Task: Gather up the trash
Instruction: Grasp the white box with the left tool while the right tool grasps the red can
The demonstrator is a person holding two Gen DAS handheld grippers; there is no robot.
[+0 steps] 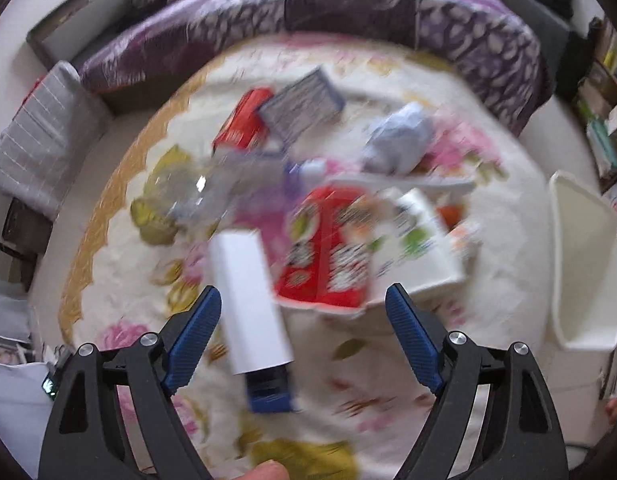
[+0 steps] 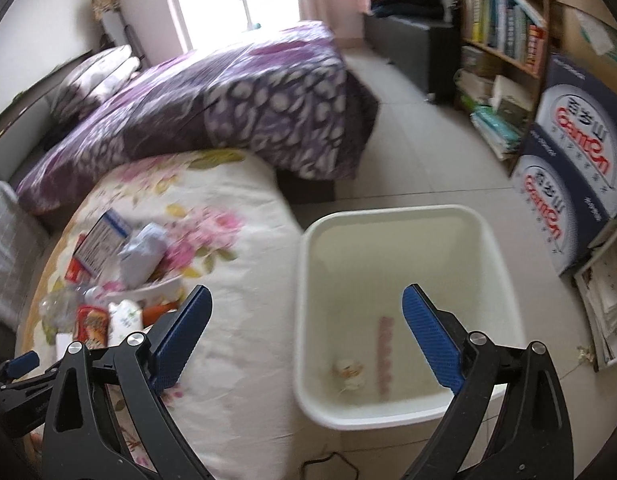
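Observation:
Trash lies piled on a floral bed sheet (image 1: 120, 264). In the left wrist view I see a white-and-blue box (image 1: 252, 300), a red snack box (image 1: 328, 248), a white carton (image 1: 424, 236), a crumpled clear bottle (image 1: 196, 192), a blue-grey box (image 1: 300, 106), another red box (image 1: 244, 120) and a crumpled pale bag (image 1: 400, 136). My left gripper (image 1: 304, 304) is open above the white-and-blue box, holding nothing. My right gripper (image 2: 306, 304) is open and empty over the near rim of a white bin (image 2: 388, 416) on the floor, which holds small scraps (image 2: 350, 370).
A purple patterned quilt (image 2: 236, 96) lies across the far side of the bed. A bookshelf (image 2: 504, 20) and stacked cartons (image 2: 572, 152) stand right of the bin. The bin also shows at the right in the left wrist view (image 1: 588, 264). A grey cushion (image 1: 40, 140) lies left.

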